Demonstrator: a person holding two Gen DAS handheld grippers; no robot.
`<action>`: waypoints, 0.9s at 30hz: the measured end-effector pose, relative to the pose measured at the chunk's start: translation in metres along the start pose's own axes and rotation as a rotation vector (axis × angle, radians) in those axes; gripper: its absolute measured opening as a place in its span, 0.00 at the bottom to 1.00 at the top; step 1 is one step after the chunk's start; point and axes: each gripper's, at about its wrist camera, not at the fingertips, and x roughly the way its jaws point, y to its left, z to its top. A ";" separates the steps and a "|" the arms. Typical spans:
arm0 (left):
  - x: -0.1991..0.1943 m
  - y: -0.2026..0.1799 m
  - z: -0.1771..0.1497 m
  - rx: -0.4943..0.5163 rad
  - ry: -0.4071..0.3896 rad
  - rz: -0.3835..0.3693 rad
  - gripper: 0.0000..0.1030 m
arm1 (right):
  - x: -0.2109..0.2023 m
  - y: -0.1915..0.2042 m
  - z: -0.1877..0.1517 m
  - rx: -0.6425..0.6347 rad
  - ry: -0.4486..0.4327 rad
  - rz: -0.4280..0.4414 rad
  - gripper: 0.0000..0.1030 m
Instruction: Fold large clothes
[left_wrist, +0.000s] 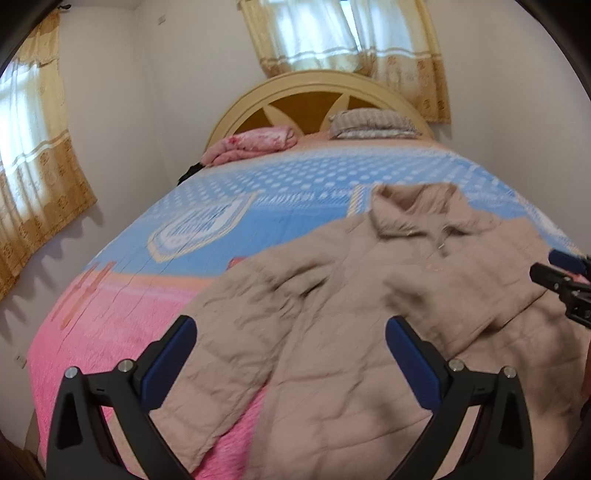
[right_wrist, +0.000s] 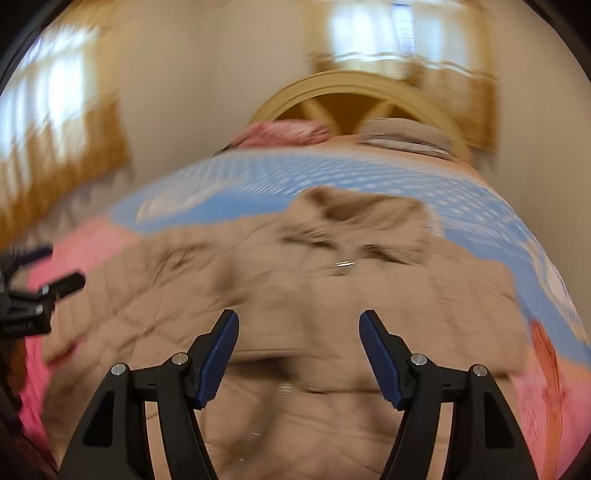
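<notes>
A bed covered by a pink and blue quilted bedspread is seen ahead of both pairs of fingers, filling most of each view. Beyond the fingertips, at the far end, an arched cream headboard is set against the wall, with gold and white curtains hung above it and more curtains hung to the left. A folded pink blanket and a striped grey pillow are laid just in front of the headboard.

A beige quilted jacket is spread flat on the bedspread, directly below and ahead of both grippers, with its collar turned toward the headboard and one sleeve laid out past the left finger of the left gripper. In the right wrist view the same jacket is shown under heavy blur.

The left gripper is held above the jacket with its blue-padded fingers spread wide and nothing caught between them. The right gripper is likewise released: its fingers are parted over the jacket's front and no cloth is pinched. Each gripper is glimpsed at the edge of the other's view, well apart.
</notes>
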 end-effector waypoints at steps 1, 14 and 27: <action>-0.001 -0.008 0.004 0.005 -0.003 -0.008 1.00 | 0.000 -0.009 -0.003 0.009 0.011 -0.051 0.65; 0.104 -0.138 -0.022 0.393 0.021 0.204 1.00 | 0.000 -0.095 -0.023 0.183 0.060 -0.142 0.39; 0.103 -0.099 0.002 0.210 0.083 0.162 1.00 | 0.104 -0.137 -0.017 0.245 0.242 -0.165 0.39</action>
